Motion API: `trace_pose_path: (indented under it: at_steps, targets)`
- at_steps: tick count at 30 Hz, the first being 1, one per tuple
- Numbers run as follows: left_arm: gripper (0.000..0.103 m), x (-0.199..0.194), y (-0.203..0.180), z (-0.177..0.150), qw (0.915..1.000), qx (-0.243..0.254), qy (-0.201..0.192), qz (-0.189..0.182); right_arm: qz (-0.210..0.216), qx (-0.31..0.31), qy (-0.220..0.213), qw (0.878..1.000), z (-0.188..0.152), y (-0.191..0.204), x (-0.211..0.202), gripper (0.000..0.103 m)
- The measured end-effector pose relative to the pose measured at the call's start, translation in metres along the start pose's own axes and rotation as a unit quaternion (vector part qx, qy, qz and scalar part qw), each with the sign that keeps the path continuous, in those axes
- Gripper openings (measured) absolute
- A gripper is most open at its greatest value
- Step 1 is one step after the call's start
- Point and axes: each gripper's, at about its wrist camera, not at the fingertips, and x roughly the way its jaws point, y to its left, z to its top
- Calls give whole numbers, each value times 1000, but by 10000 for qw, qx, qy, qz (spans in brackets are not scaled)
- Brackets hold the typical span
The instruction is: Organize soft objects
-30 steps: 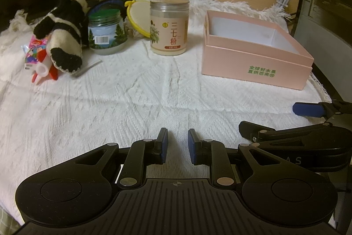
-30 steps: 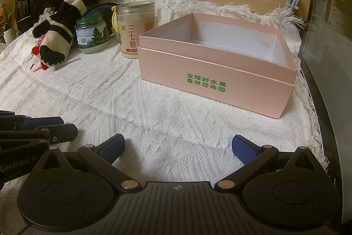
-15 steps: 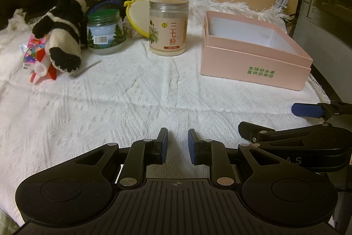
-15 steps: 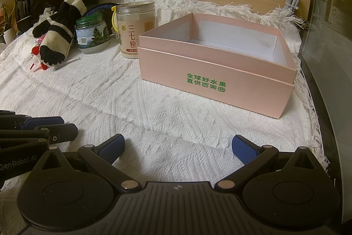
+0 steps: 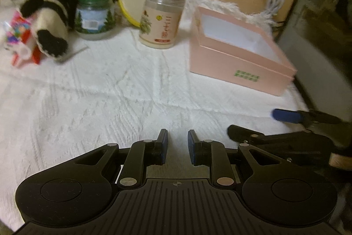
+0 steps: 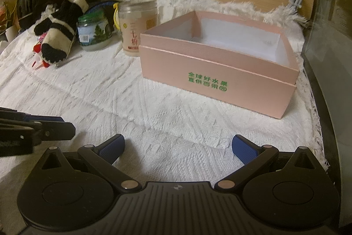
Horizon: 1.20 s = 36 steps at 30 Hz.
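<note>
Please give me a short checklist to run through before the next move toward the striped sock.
1. Pink box open and empty, ready to receive: ok.
2. Striped sock reachable on top of the pile at the far left of the cloth: ok.
3. Left tool ready to grasp: not ok, jaws nearly shut, holding nothing.
4. Right tool open and free: ok.
5. Cloth between the tools and the sock bare: ok.
6. Green-lidded jar apart from the sock: cannot tell, they look very close.

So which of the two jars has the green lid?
The short, squat jar with the tree label, standing right beside the black-and-white sock. The taller jar next to the pink box has a pale lid.
</note>
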Motion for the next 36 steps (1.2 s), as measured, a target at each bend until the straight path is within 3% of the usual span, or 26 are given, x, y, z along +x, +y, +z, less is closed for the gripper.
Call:
trace_pose_path:
  at_steps: [3,7,10,13,16,20,22,25,29,33,36]
  targets:
    - [23,-10,26,14,9975,-192,209,-649,24,18,523,9986,13,0,-1,103]
    - [23,-22,73,41,9930,-482,226,-1053,-77,30,768,9970,15,2,-1,103]
    - [23,-37,116,61,9943,-758,-63,-741,-212,158,854,9960,15,4,0,103]
    - [23,-56,157,87,9963,-601,-586,-198,-125,80,1294,9915,26,12,5,103]
    - [23,-69,208,120,9925,-689,-952,333,-274,149,1626,9862,39,24,12,101]
    - [23,-48,267,150,9928,-788,-610,664,-719,-153,1001,9923,58,75,5,99]
    - [24,-26,287,155,9926,-1052,-451,398,-746,-361,673,9943,70,109,5,99]
    - [25,3,307,157,9909,-1289,-251,301,-518,-734,492,9947,92,157,10,99]
    - [25,22,320,162,9900,-1347,-403,-94,153,-828,481,9953,117,195,13,98]
    - [29,32,330,165,9886,-1346,-478,-475,422,-677,91,9968,148,220,11,98]
    - [28,35,329,169,9909,-1191,-461,-433,403,-530,-90,9977,170,233,16,98]
